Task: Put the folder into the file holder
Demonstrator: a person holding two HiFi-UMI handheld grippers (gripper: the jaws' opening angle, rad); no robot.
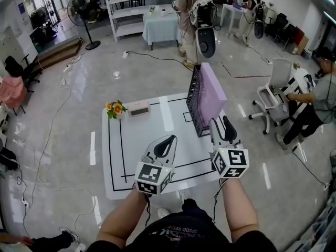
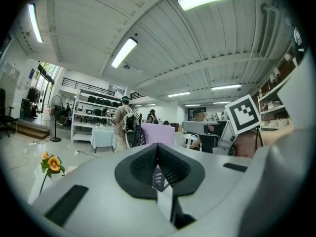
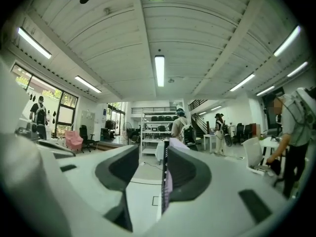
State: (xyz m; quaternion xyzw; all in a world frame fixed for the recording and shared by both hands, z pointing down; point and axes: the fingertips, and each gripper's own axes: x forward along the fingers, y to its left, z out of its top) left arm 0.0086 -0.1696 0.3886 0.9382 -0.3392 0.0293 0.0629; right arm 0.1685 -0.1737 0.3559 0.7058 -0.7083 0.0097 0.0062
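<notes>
A lilac folder stands upright in the black mesh file holder on the right side of the white table. My right gripper hovers at the holder's near end, just to its right, jaws apart and nothing pressed between them. In the right gripper view the right gripper looks along the holder's dark edge, with a strip of the folder showing beside it. My left gripper is shut and empty over the table's near middle. The left gripper points toward the folder.
A small flower bunch and a white box sit at the table's far left. A white chair with a seated person stands to the right. Cables trail over the floor, and people stand by shelves behind.
</notes>
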